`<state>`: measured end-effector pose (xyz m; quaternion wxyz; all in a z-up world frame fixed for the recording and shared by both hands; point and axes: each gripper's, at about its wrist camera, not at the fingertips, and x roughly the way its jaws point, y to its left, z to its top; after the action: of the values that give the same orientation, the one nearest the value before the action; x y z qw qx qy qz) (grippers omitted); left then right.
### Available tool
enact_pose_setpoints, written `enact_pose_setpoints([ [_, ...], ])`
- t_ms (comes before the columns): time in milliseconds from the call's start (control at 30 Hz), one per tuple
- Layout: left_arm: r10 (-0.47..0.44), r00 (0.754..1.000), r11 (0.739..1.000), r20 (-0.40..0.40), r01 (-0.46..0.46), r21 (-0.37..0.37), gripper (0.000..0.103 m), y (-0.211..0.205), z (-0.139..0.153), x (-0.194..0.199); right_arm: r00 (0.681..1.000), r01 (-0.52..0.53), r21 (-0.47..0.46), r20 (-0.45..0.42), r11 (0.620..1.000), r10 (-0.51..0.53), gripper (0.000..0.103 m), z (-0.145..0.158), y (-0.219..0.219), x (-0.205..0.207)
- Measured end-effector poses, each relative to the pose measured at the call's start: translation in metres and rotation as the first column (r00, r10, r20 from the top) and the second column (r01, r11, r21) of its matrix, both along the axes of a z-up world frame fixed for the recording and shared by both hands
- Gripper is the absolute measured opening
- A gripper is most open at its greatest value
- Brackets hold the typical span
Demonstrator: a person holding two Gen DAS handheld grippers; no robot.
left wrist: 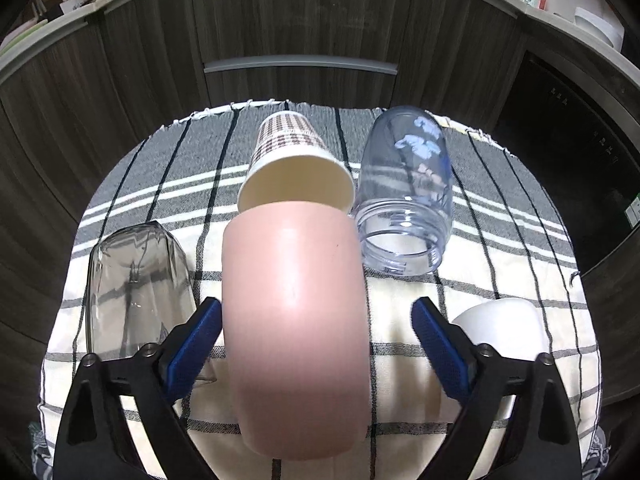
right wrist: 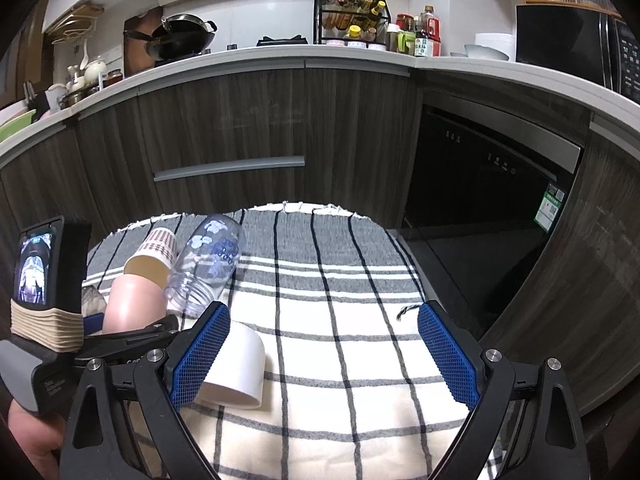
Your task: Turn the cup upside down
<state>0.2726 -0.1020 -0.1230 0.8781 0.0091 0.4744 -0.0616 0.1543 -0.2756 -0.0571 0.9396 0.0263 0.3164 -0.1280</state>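
Note:
A pink cup (left wrist: 294, 304) lies between the open fingers of my left gripper (left wrist: 316, 320); the left pad (left wrist: 196, 344) is close to its side and the right pad (left wrist: 440, 352) stands apart from it. In the right wrist view the pink cup (right wrist: 132, 304) sits at the left by the left gripper's body (right wrist: 132, 340). A white cup (right wrist: 236, 368) stands upside down on the cloth beside the left finger of my open, empty right gripper (right wrist: 324, 352); it also shows in the left wrist view (left wrist: 500, 320).
A checked cloth (right wrist: 340, 320) covers the small table. On it lie a patterned paper cup (left wrist: 292, 160), a clear plastic jar with blue flowers (left wrist: 408, 192) and a clear glass (left wrist: 132, 288). Kitchen cabinets (right wrist: 240, 128) and a dark dishwasher (right wrist: 480, 184) stand behind.

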Motion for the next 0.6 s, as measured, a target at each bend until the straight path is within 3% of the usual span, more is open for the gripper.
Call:
enact_pose_setpoints([
  [100,0.001,1.0,1.0,0.01,-0.001,-0.007,0.087,0.001,0.001,0.0,1.0,-0.001,0.003,-0.007,1.0,0.001,0.095,-0.003,0.0,0.001],
  [167,0.004,1.0,1.0,0.021,-0.004,-0.008,0.073,0.002,0.002,0.0,1.0,-0.001,0.006,-0.008,1.0,0.001,0.095,-0.004,0.001,0.001],
  [600,-0.012,0.999,1.0,0.044,0.013,-0.02,0.072,0.004,0.013,-0.014,1.0,-0.002,0.004,-0.009,1.0,0.002,0.095,-0.005,0.004,-0.005],
])
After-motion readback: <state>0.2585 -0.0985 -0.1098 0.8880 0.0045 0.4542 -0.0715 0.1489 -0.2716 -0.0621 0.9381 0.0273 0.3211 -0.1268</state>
